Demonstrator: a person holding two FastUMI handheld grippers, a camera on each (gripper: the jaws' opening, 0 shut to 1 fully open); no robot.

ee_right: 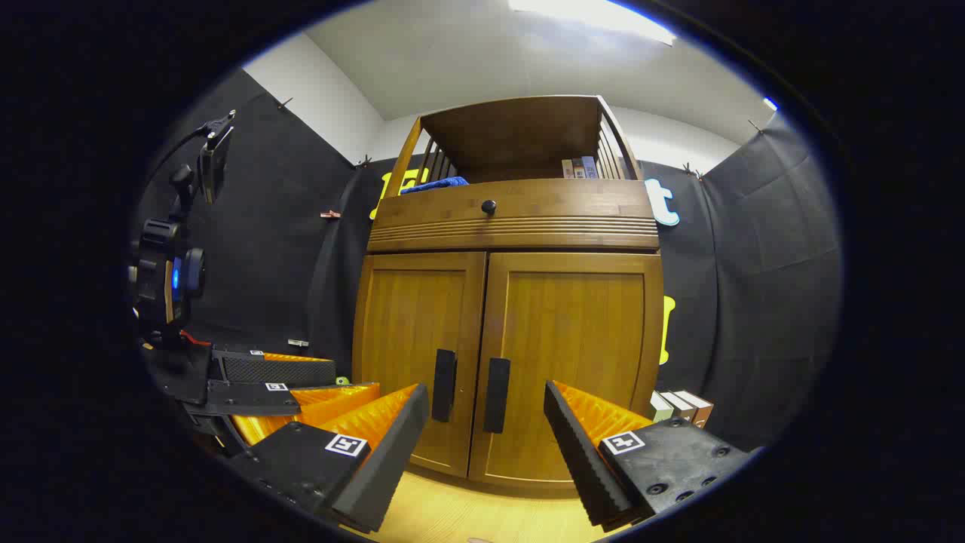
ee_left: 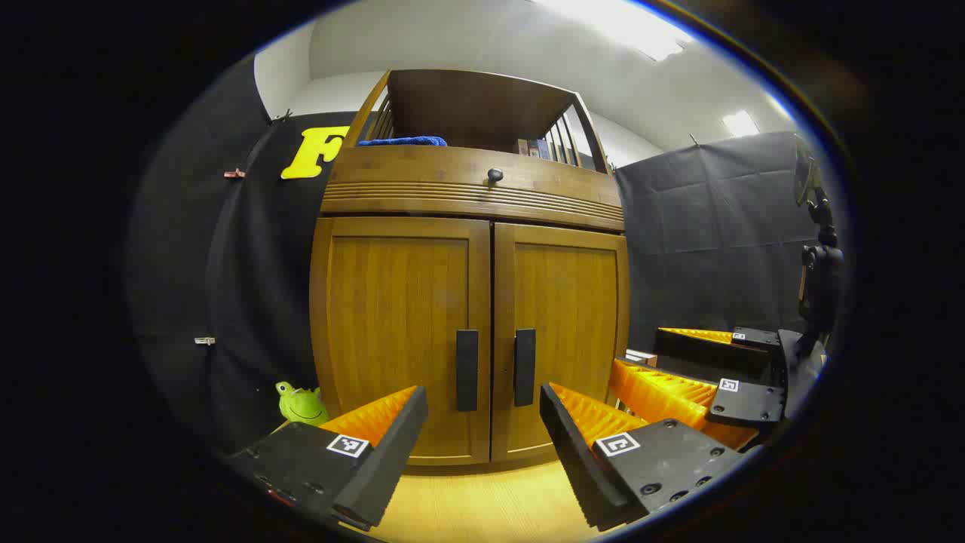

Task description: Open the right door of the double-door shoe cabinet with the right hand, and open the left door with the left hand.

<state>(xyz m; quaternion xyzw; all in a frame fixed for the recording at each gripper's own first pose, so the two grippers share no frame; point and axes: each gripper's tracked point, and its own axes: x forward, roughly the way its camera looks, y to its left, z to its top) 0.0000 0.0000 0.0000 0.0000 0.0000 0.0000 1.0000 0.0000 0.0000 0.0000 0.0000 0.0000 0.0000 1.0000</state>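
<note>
In the left gripper view, your left gripper [ee_left: 482, 445] is spread wide and holds nothing, short of the shoe cabinet [ee_left: 471, 302]. Both doors are closed: the left door [ee_left: 392, 332] with its dark handle [ee_left: 467, 369], and the right door [ee_left: 573, 324] with its handle [ee_left: 525, 366]. Your right gripper [ee_left: 678, 369] shows at the right, its fingers apart. A green frog toy [ee_left: 300, 403] sits beside the cabinet.

In the right gripper view, your right gripper [ee_right: 482, 445] is spread and empty, facing the closed doors, apart from the right handle [ee_right: 497, 394]. Your left gripper [ee_right: 279, 385] sits at the left.
</note>
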